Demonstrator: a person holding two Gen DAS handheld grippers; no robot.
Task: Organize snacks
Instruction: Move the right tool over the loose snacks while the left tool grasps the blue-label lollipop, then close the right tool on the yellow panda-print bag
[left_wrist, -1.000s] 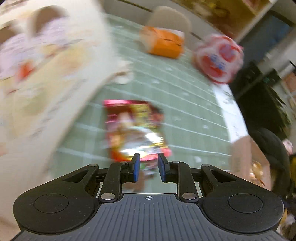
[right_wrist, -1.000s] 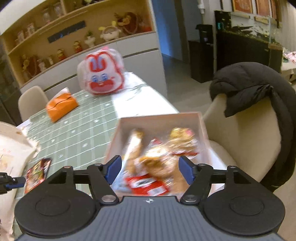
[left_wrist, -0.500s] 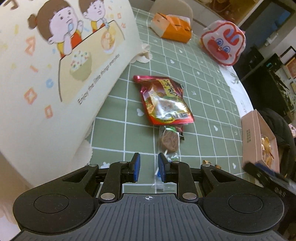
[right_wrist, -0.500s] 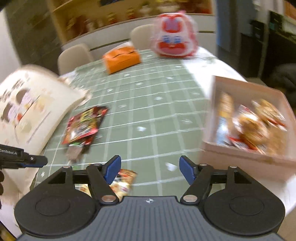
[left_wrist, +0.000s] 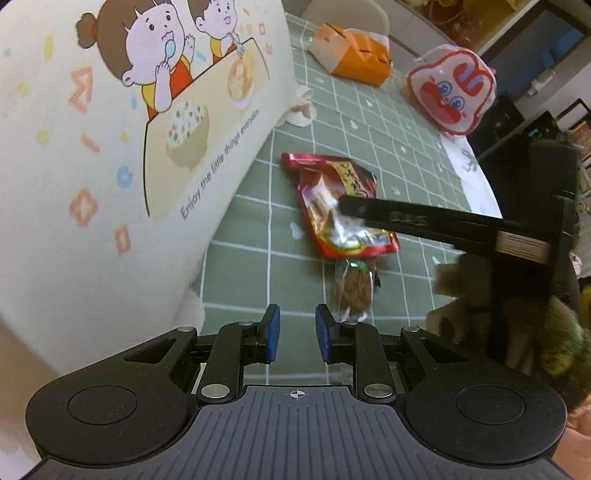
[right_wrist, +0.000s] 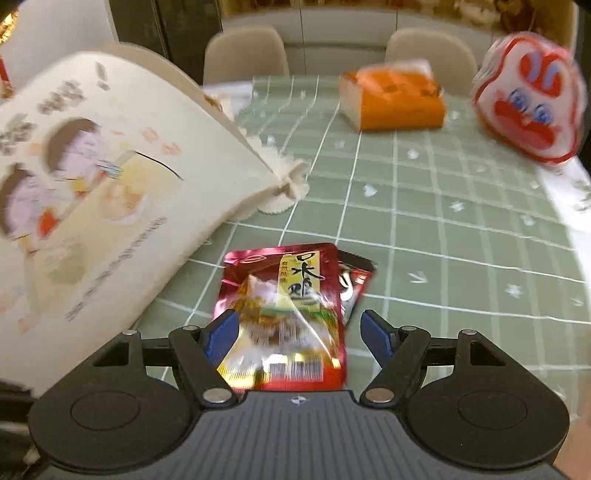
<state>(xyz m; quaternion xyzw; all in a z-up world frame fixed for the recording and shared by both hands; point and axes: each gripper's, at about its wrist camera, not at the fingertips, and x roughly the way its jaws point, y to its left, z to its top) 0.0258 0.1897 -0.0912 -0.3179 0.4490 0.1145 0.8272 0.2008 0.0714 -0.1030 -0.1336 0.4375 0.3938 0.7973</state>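
Green checked tablecloth (right_wrist: 424, 236), cartoon bag (left_wrist: 110, 147) on the left; right gripper (right_wrist: 299, 332) spread wide over the red packet (right_wrist: 288, 314), not gripping yet. Left gripper (left_wrist: 297, 332) nearly closed, holding nothing.

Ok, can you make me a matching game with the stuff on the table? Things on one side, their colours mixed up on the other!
Things:
1. shiny foil snack packet
2. soft tissue box
3. big cartoon paper bag
4. checked tablecloth

Colours:
A. orange
B. green with white lines
C. red
D. cream

Pairs: 1-C, 2-A, 3-D, 4-B
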